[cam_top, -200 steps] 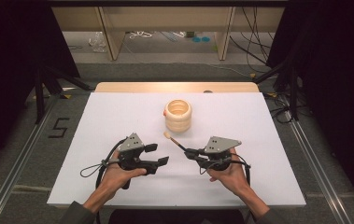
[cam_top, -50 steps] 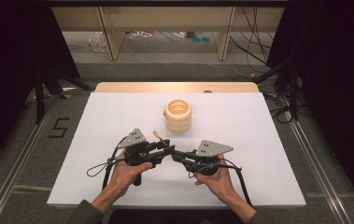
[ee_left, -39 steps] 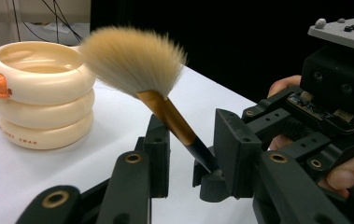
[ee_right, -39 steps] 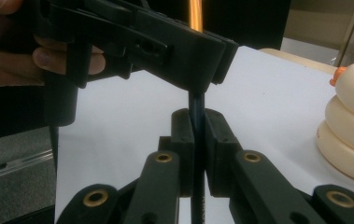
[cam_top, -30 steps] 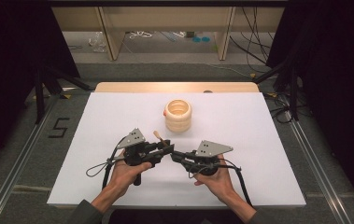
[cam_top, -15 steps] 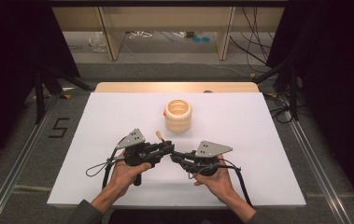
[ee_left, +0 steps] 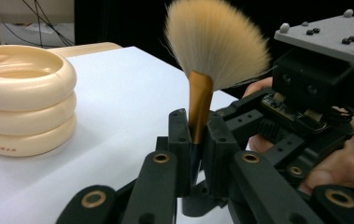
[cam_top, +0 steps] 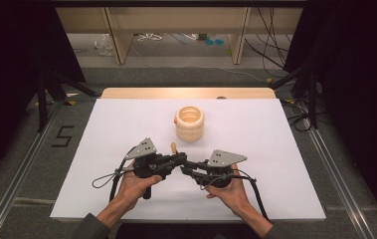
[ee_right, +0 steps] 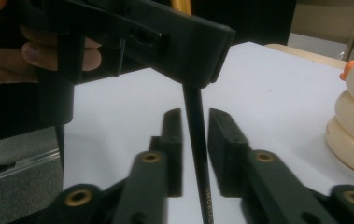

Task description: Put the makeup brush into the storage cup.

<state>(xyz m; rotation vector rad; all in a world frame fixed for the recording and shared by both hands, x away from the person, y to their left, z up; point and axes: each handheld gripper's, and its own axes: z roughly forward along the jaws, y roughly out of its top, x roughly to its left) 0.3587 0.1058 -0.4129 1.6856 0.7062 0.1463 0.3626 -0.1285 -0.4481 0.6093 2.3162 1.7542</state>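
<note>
The makeup brush (ee_left: 198, 93) stands upright in my left gripper (ee_left: 197, 140), whose jaws are closed on the gold ferrule and the top of the black handle, the tan fan of bristles spreading above them. In the right gripper view the thin black handle (ee_right: 197, 154) hangs down from that clamp and runs between the jaws of my right gripper (ee_right: 194, 154), which stand slightly apart on either side of it with a visible gap, so I read them as not yet gripping. From the high view both grippers meet nose to nose over the white tabletop (cam_top: 275, 149), nearer its front edge than its far edge and about midway between the left and right edges; only the pale tip of the brush (cam_top: 173, 147) shows there above the left gripper (cam_top: 180, 159), with the right gripper (cam_top: 188, 169) just beside it. The cream stack of rings (cam_top: 190, 123) sits apart, toward the far edge, untouched. As I judge it, this is a handover partway through: the brush is lifted and presented, and the right jaws have yet to close on the handle before the left lets go.
</note>
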